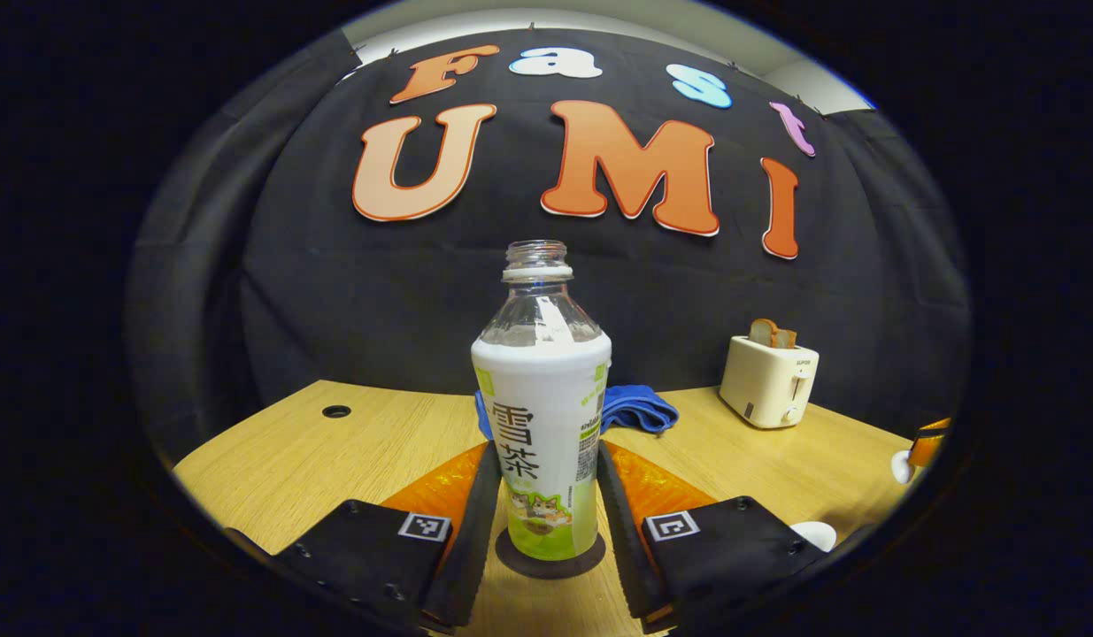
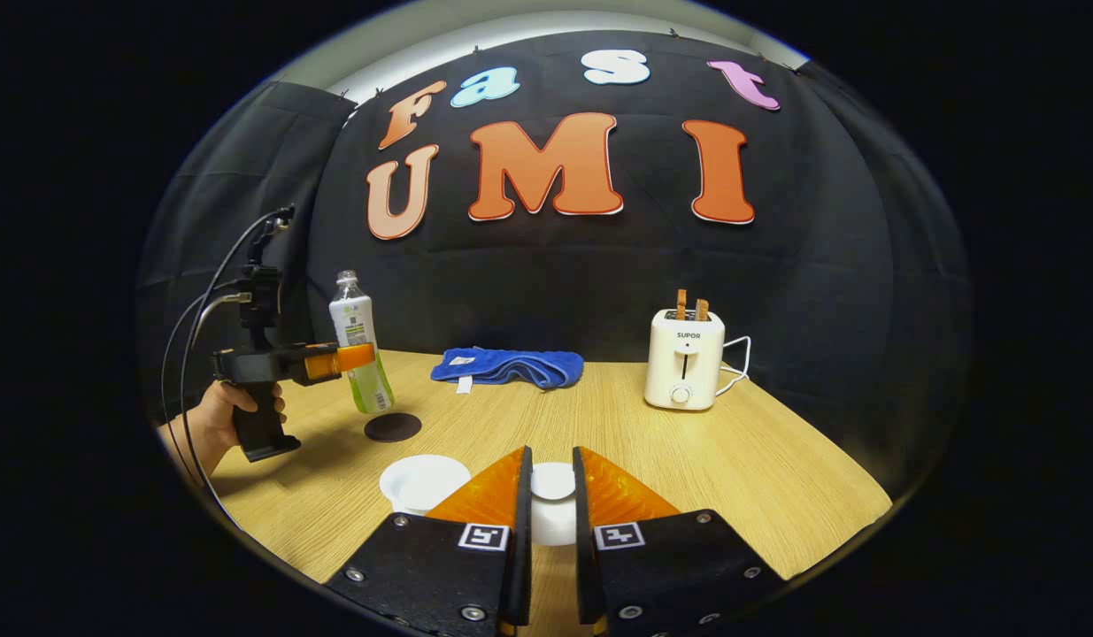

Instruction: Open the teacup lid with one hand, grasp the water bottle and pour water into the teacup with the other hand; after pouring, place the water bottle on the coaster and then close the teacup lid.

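An uncapped water bottle [image 1: 542,416] with a white and green label stands between the fingers of my left gripper [image 1: 548,451], which is shut on it. In the left gripper view a dark round coaster [image 1: 550,557] lies right under its base. The right gripper view shows the same bottle [image 2: 358,349] slightly tilted in the left gripper [image 2: 338,358], its base a little above the table and just left of the coaster [image 2: 393,427]. My right gripper [image 2: 550,453] is shut on the white teacup lid [image 2: 553,485]. The open white teacup [image 2: 422,482] sits to its left.
A cream toaster [image 2: 685,358] with toast in it stands at the back right of the wooden table [image 2: 732,460], and a folded blue cloth [image 2: 509,365] lies at the back middle. A hand [image 2: 219,416] holds the left gripper's handle. A cable hole [image 1: 336,411] is at the far left.
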Demonstrator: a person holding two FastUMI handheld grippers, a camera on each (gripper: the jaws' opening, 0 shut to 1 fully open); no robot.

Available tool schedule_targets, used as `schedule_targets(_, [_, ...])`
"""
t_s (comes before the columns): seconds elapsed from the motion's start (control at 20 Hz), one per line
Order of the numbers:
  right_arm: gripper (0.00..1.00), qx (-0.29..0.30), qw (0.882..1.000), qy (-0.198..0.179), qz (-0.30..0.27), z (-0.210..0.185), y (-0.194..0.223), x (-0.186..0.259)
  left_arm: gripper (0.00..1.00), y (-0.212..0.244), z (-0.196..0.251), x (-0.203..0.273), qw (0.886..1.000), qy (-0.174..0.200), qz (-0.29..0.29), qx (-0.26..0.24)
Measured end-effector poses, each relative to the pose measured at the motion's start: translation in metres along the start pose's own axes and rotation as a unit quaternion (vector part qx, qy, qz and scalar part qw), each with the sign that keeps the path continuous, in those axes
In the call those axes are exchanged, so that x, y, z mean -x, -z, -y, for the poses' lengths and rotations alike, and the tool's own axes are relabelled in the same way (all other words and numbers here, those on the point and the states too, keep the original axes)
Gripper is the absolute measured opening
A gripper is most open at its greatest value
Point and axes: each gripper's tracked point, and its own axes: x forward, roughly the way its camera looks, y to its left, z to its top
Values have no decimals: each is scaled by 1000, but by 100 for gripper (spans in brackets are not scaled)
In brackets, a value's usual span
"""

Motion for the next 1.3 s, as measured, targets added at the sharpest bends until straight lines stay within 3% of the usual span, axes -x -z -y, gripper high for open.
schedule_targets(0.25, [21,3,1000,-2,-4,-3,2,-1,64,19,2,-17,1000,-3,-25,-7])
schedule_targets(0.3, [17,4,1000,-4,-4,-5,2,0,64,21,2,-19,1000,-3,-29,-5])
schedule_targets(0.35, [21,5,1000,-5,-4,-6,2,0,64,27,5,-20,999,-2,-33,-5])
schedule_targets(0.6, [21,4,1000,-6,-7,-6,3,-1,66,37,4,-15,999,-5,-40,4])
schedule_targets(0.8, [21,2,1000,-8,-8,-9,3,-2,72,43,11,-9,999,6,-52,10])
schedule_targets(0.95, [21,2,1000,-13,-6,-14,0,-3,96,45,12,-6,998,1,-54,21])
schedule_targets(1.3, [21,-5,999,-42,-5,-39,0,-10,98,52,14,24,999,-5,-43,-18])
